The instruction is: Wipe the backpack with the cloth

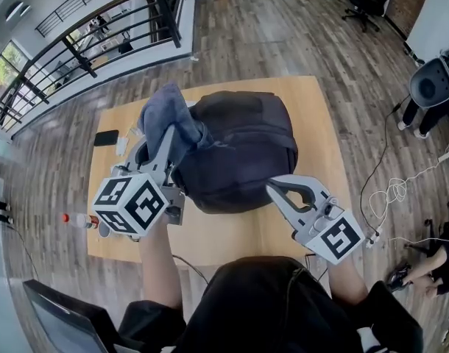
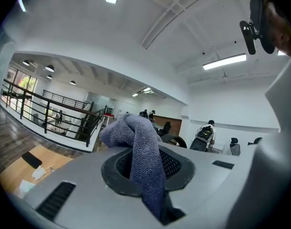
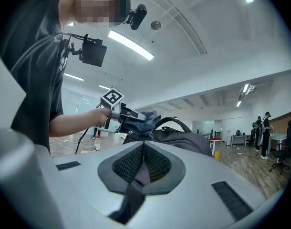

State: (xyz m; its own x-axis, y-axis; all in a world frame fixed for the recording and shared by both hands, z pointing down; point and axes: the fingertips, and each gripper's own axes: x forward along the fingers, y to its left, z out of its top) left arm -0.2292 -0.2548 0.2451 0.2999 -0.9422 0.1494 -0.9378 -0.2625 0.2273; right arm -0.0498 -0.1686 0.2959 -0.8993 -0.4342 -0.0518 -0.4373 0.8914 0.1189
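Clamping one cloth, left gripper, one backpack

Backpack sits centred on table. Cloth at its left side. Phone near table's left edge, bottle at front-left corner.

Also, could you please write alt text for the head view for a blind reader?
Seen from above, the left gripper holds a grey-blue cloth at the left side of a dark backpack lying on a wooden table. The right gripper, shut and empty, points at the backpack's near edge.
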